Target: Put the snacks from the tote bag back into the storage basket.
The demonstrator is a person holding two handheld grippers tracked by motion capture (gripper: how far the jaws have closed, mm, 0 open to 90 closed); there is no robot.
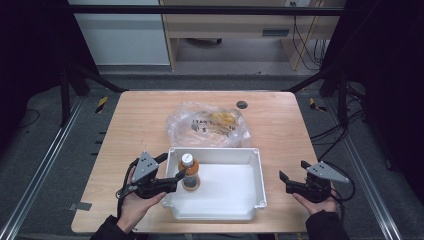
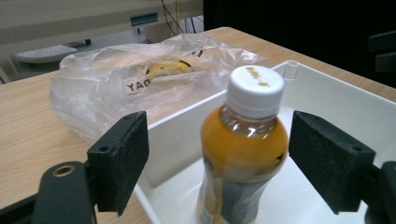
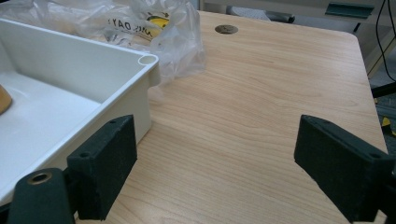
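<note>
**Bottle stands in the white tray, left fingers spread around it**

The bottle (image 1: 189,172) of orange drink, with a white cap, stands upright inside the white tray (image 1: 235,210), close to the tray's left wall. The tray sits on the wooden table (image 1: 280,125), near the person's edge of it.

The left gripper (image 1: 181,176) reaches over the tray's left wall at the bottle. In the left gripper view its 2 black fingers (image 2: 121,156) stand wide apart, 1 on each side of the bottle (image 2: 243,140), with a clear gap between each pad and the bottle's wall. They press on nothing and hold nothing.

The right gripper (image 1: 292,175) is held in the person's right hand just off the tray's right side, above bare table. In the right gripper view its 2 fingers (image 3: 105,163) are spread wide, with only the wood of the table (image 3: 243,121) between them and the tray's corner (image 3: 148,59) to 1 side.

Behind the tray lies a crumpled clear plastic bag (image 1: 207,124) with black lettering and something yellow inside, touching the tray's far wall. Past the bag, a small dark round cover (image 1: 242,104) is set in the table.
</note>
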